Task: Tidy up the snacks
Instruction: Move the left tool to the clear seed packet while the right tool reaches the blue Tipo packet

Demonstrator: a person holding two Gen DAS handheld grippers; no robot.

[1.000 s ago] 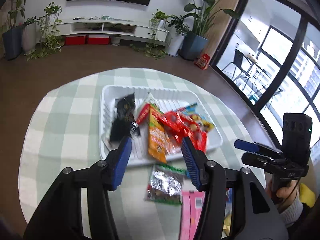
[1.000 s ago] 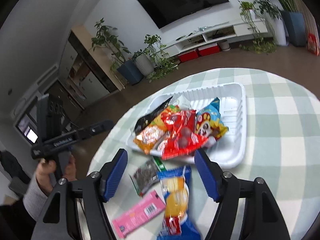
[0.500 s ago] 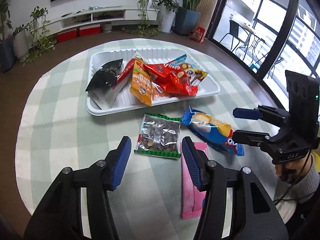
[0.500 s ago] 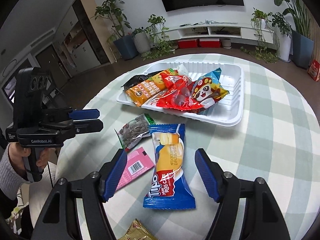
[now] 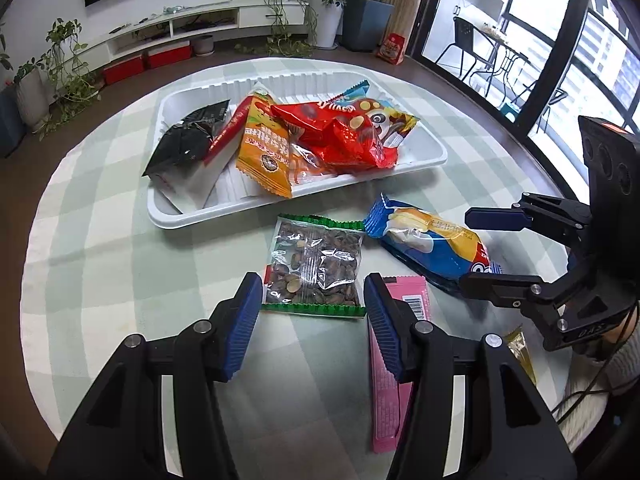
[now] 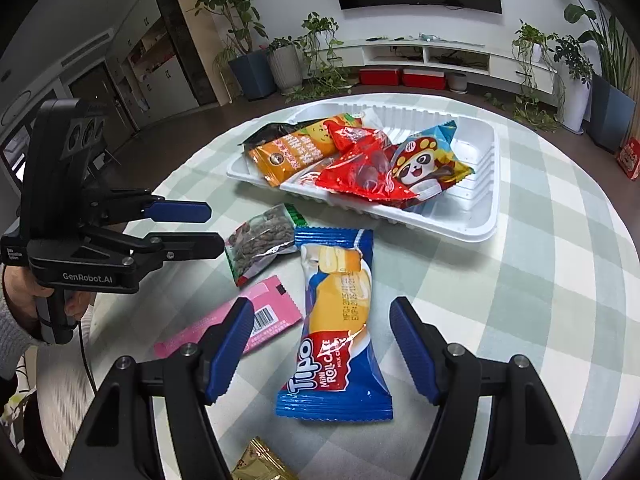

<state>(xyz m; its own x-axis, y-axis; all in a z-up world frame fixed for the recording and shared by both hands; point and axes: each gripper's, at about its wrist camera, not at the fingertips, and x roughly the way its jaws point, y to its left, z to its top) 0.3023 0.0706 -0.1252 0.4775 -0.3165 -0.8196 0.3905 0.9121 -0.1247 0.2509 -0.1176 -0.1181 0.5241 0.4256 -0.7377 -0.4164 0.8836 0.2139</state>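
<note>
A white tray holds several snack packs: black, orange, red and a panda pack. On the checked tablecloth lie a clear seed packet, a blue Tipo roll cake pack, a pink bar and a gold packet. My left gripper is open and empty, just before the seed packet. My right gripper is open and empty, its fingers either side of the Tipo pack, above it.
The round table drops off to a brown floor all round. A TV shelf and potted plants stand far behind. Glass doors are at the right in the left wrist view.
Both grippers have dropped lower and closer to the table; the loose packets now sit larger between the fingers. Both stay open. Nothing was taken hold of.
</note>
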